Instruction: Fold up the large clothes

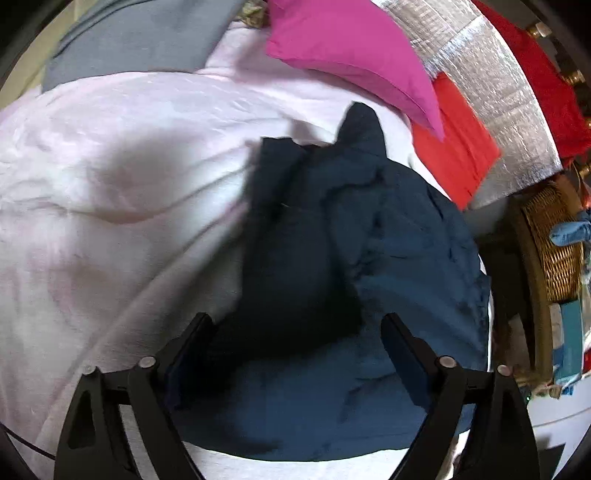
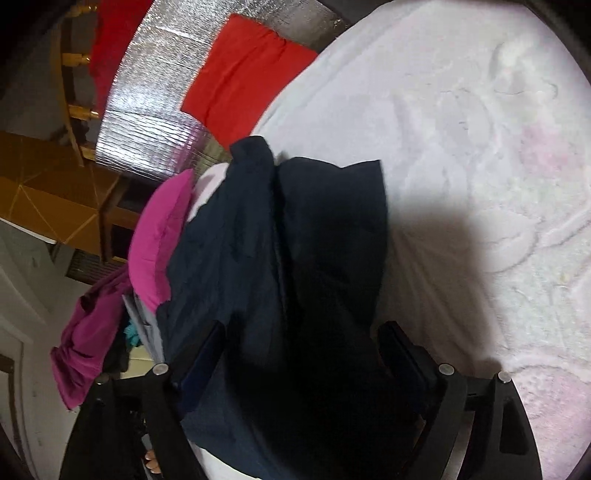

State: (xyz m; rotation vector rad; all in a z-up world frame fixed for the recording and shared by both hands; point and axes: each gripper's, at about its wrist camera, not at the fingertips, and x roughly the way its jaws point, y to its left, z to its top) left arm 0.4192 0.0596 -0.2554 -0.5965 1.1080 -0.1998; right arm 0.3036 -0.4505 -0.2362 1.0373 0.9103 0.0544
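Observation:
A dark navy garment (image 1: 332, 266) lies bunched and partly folded on a pale pink bedspread (image 1: 110, 166). My left gripper (image 1: 295, 332) is open just above its near part, one finger on each side of the cloth, holding nothing. The garment also shows in the right wrist view (image 2: 295, 258), stretching from the gripper toward the bed's far edge. My right gripper (image 2: 299, 339) is open over it, with the dark cloth between the fingers but not pinched. The bedspread shows in the right wrist view (image 2: 461, 129).
A magenta pillow (image 1: 351, 55), a red cloth (image 1: 458, 147) and a silver foil panel (image 1: 491, 85) lie at the bed's far side. A grey cloth (image 1: 140, 33) lies at the back left. A wicker basket (image 1: 554, 240) stands right of the bed. A magenta garment (image 2: 85, 332) hangs at left.

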